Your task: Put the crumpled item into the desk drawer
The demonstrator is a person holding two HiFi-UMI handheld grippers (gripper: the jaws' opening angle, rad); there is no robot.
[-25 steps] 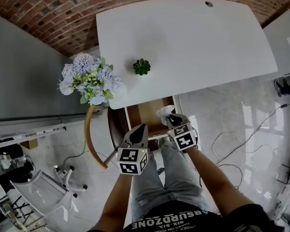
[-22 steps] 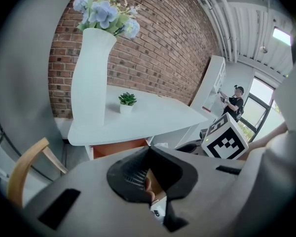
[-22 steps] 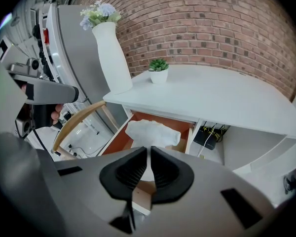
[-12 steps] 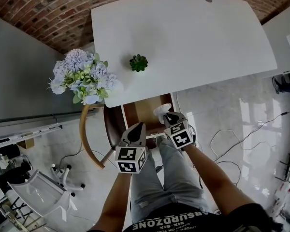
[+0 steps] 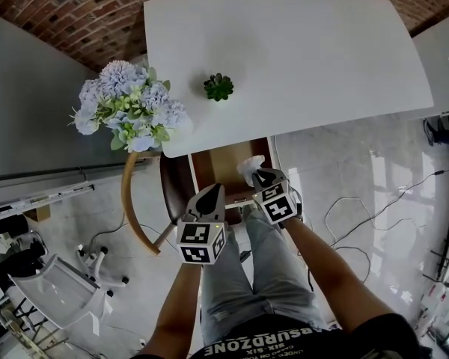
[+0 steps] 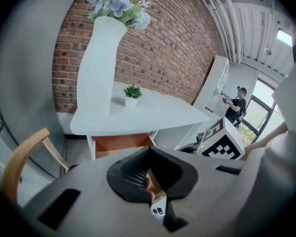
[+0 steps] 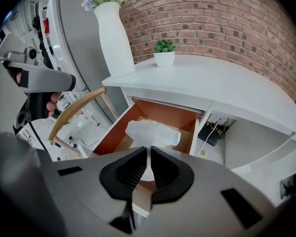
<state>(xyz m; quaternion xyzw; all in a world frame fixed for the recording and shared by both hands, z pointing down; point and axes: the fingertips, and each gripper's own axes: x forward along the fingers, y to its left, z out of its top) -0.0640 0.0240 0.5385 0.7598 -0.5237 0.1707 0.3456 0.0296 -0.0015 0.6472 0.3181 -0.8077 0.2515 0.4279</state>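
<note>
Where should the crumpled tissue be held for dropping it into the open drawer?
Grip the crumpled tissue by its thin end, coming from above the front of the drawer, as the right gripper does: the bulky wad then sticks out past the jaws, over it.

From where I stand, one camera sits on the person's head and looks almost straight down from well above the desk (image 5: 284, 51). The desk spreads from 10 to 2 o'clock, with the open drawer (image 5: 228, 163) at the middle. The camera on the left gripper (image 5: 212, 194) rides low and farther back, facing the desk front, with the vase of flowers (image 6: 99, 68) at 11 o'clock. The camera on the right gripper (image 5: 258, 172) hangs near the drawer and tips down into it, with the white wad (image 7: 152, 132) pinched in its jaws dead centre. All three views share the drawer, the flowers and the small plant (image 5: 218, 87). The left gripper view catches the right gripper at 4 o'clock, and the right gripper view catches the left one at 9.
</note>
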